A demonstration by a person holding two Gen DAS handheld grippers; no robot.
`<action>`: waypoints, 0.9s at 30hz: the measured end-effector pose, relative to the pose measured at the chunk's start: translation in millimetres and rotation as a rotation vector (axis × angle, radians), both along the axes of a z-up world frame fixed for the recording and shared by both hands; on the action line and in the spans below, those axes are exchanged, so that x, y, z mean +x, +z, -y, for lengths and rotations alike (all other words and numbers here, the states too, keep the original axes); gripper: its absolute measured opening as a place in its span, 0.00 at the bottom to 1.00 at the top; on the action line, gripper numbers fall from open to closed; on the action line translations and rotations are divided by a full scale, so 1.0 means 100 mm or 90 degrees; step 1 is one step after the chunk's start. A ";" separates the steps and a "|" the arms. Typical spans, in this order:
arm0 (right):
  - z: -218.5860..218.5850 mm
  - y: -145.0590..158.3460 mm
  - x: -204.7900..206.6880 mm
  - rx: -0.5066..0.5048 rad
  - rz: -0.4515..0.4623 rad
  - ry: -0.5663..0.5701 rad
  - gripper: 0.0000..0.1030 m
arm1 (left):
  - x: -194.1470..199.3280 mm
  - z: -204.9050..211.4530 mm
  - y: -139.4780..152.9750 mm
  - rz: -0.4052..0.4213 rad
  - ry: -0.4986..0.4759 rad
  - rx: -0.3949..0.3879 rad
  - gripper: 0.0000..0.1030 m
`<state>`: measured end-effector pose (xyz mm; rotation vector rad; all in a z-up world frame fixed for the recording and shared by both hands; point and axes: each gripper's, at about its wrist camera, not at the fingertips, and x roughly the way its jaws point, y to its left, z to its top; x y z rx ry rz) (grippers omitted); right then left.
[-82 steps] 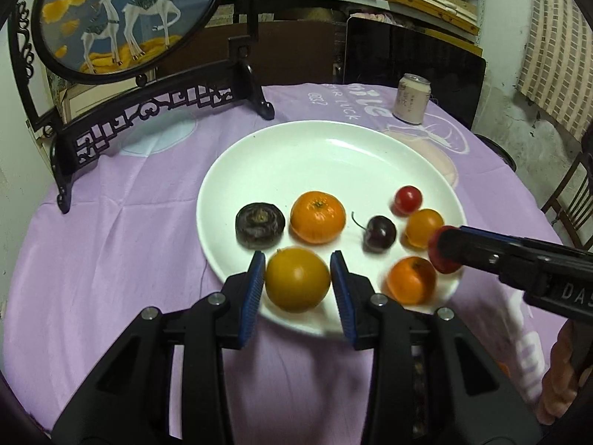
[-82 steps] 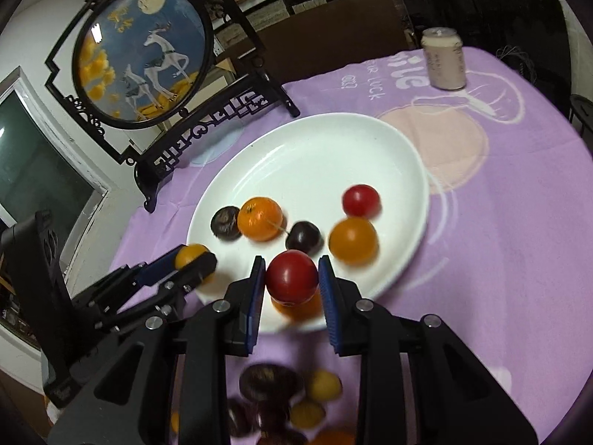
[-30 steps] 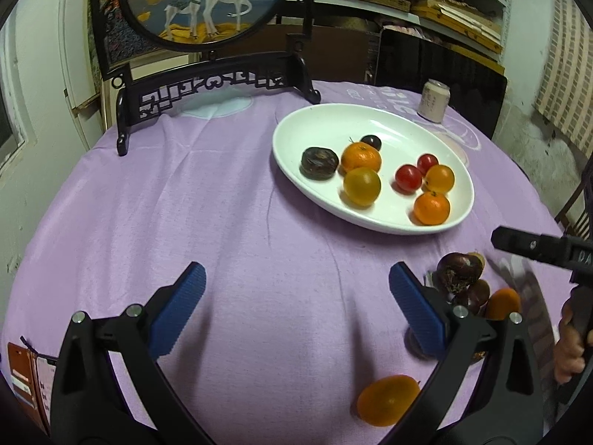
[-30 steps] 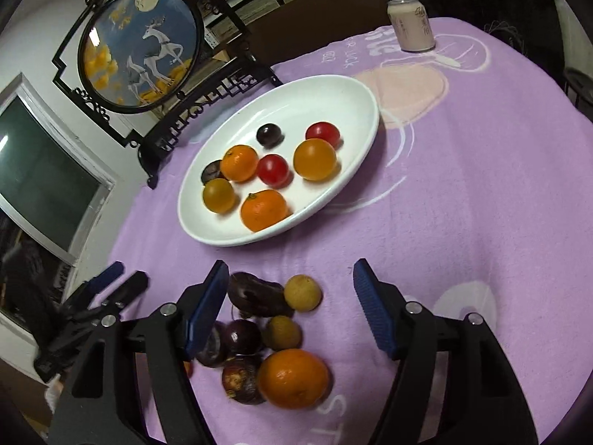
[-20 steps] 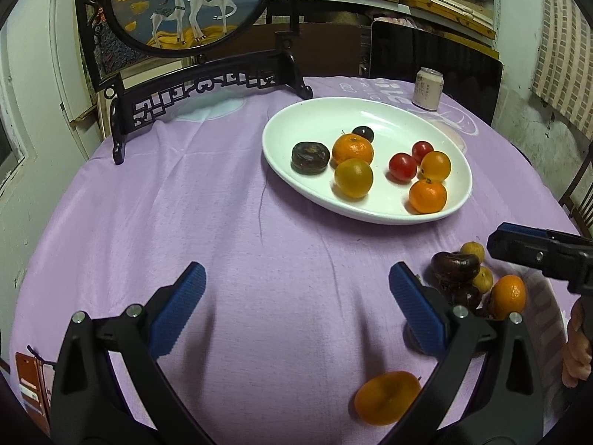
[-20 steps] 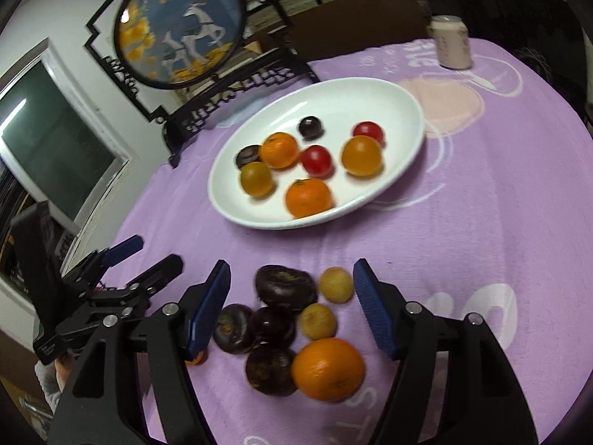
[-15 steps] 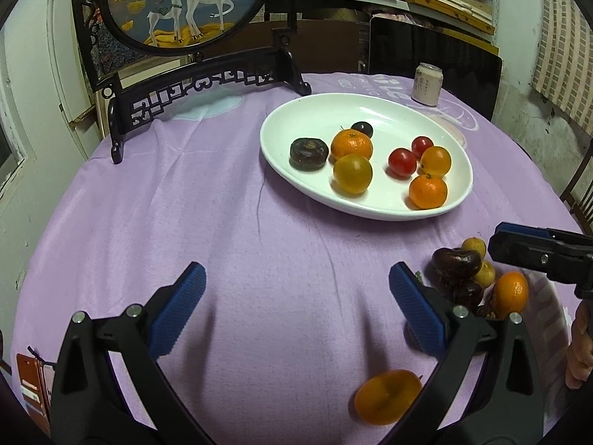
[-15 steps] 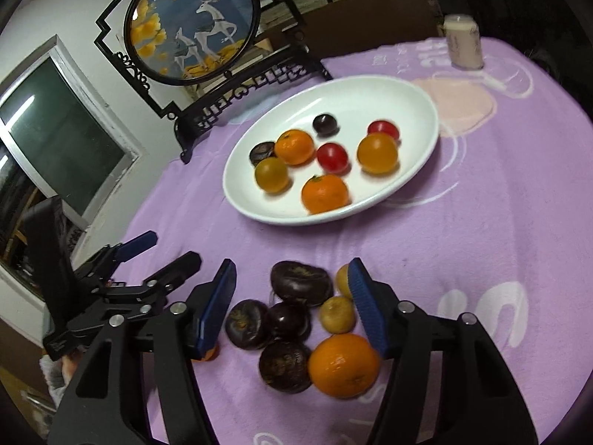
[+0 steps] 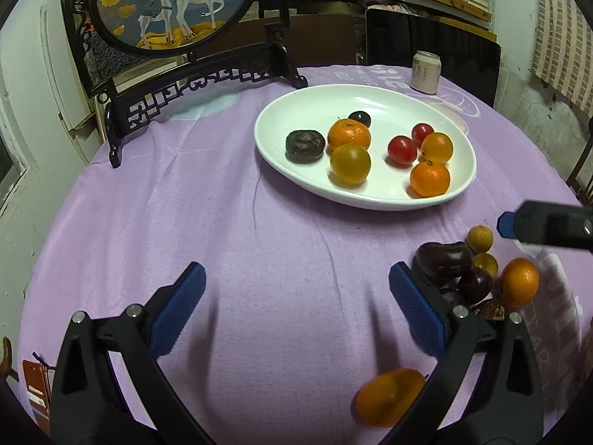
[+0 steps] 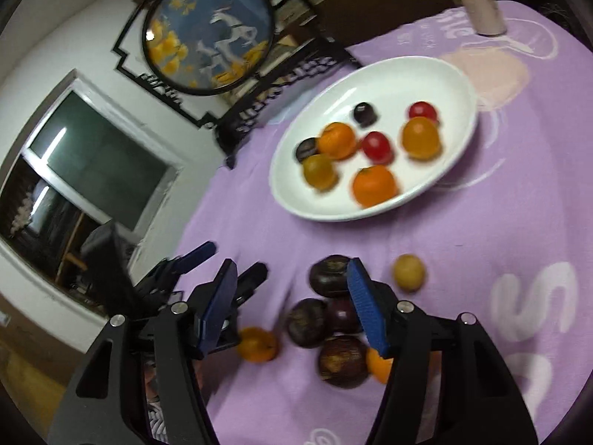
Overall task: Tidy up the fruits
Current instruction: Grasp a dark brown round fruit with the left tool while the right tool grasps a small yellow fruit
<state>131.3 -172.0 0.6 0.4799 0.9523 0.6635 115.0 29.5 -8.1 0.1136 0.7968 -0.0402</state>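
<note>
A white oval plate (image 9: 304, 181) (image 10: 459, 85) on the purple cloth holds several fruits: oranges, red tomatoes and dark ones. A loose pile of dark fruits (image 9: 443, 259) (image 10: 328, 276), small yellow ones (image 9: 480, 238) (image 10: 408, 272) and an orange (image 9: 519, 282) lies on the cloth near the front right. A single orange fruit (image 9: 389, 396) (image 10: 257, 344) lies apart. My left gripper (image 9: 296, 309) is wide open and empty above bare cloth. My right gripper (image 10: 292, 306) is open and empty, low over the left of the pile; its blue tip shows in the left wrist view (image 9: 506, 222).
A round deer picture on a black carved stand (image 9: 178, 11) (image 10: 207, 29) stands at the back left. A drink can (image 9: 426, 72) (image 10: 481, 7) stands behind the plate. A window (image 10: 92, 170) is at the left, beyond the table edge.
Both grippers let their fruits go on the plate, opened and drew back. Over the last second my right gripper has swung left and down over the loose pile, its jaws narrowing somewhat.
</note>
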 end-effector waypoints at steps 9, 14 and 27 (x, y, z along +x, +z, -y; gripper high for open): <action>0.25 0.04 0.08 -0.009 -0.001 -0.070 0.61 | 0.00 0.35 -0.01 -0.001 -0.080 -0.013 0.98; 0.35 0.03 0.10 0.000 -0.012 -0.087 0.61 | 0.06 0.64 -0.03 0.005 -0.106 0.029 0.98; 0.40 -0.03 0.11 -0.019 -0.034 -0.105 0.61 | 0.32 0.63 -0.23 -0.122 -0.185 -0.154 0.44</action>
